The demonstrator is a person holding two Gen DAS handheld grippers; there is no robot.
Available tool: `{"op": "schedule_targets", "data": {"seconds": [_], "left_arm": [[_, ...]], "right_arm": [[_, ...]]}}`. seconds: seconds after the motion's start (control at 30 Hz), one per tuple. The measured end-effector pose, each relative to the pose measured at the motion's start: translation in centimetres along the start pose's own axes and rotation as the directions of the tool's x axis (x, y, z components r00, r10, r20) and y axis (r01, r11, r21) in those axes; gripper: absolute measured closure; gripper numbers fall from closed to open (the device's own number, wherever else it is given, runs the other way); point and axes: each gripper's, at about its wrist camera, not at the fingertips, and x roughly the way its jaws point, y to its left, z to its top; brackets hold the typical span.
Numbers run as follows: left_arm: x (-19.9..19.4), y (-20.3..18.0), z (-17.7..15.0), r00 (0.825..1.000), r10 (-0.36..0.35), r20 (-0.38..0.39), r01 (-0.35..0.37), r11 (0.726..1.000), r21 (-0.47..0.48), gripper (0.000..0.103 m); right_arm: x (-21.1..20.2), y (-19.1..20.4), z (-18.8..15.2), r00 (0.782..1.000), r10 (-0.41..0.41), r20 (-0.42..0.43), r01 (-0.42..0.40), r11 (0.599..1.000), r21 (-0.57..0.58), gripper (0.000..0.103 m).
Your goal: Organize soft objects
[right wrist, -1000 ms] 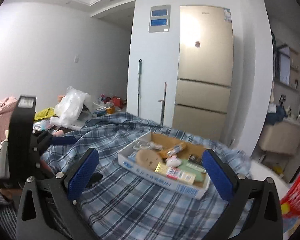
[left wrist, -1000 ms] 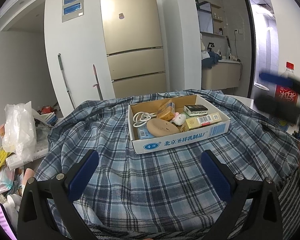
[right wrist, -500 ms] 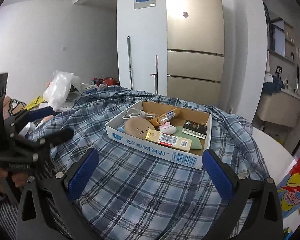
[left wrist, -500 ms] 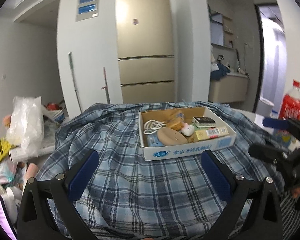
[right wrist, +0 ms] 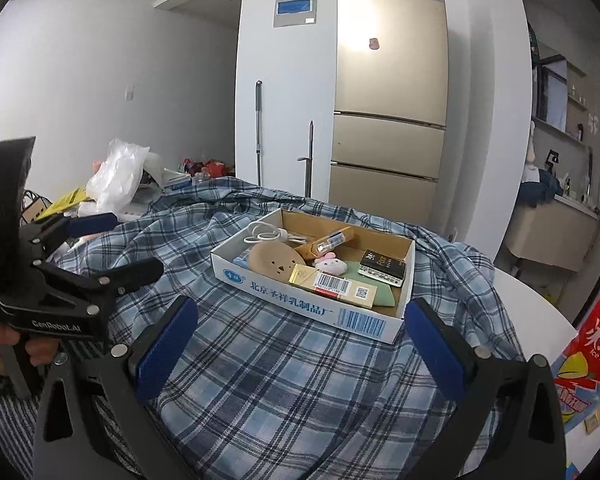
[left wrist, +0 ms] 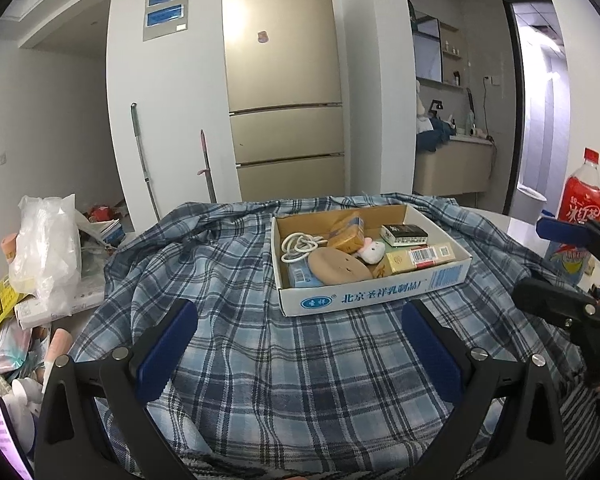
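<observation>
A gold three-door refrigerator (left wrist: 284,80) stands against the white wall behind a tabletop (right wrist: 540,312) draped in a blue plaid cloth (left wrist: 260,340). On that cloth, in front of the refrigerator, sits a shallow white cardboard box (left wrist: 380,294) printed with blue Chinese lettering. A red iced-tea bottle (left wrist: 580,208) stands to the right of the box, at the cloth's edge, while a crumpled clear plastic bag (left wrist: 48,248) tops a pile of clutter well to the left of the box.

Both grippers hover above the cloth on the near side of the box. The left gripper (left wrist: 300,344) has its blue-padded jaws spread wide and empty; the right gripper (right wrist: 312,340) likewise has its jaws spread wide, with nothing between them. A hand (right wrist: 4,344) grips the left gripper's handle in the right wrist view.

Inside the box lie a round tan plush with a small face (left wrist: 338,268) near the front wall, a yellow carton with a barcode (left wrist: 420,258) to its right, a black packet (left wrist: 404,234) behind that, a coiled white cable (left wrist: 300,246) at the back left, and a small white-and-pink plush toy (left wrist: 372,250) in the middle.
</observation>
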Motion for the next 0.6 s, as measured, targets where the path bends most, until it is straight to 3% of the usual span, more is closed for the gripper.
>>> {"op": "schedule_targets", "data": {"seconds": [0.6], "left_arm": [[0.7, 0.0, -0.1, 0.999, -0.012, -0.03, 0.012, 1.0, -0.002, 0.0]], "right_arm": [[1.3, 1.2, -0.3, 0.997, 0.018, -0.069, -0.022, 0.998, -0.059, 0.0]]}}
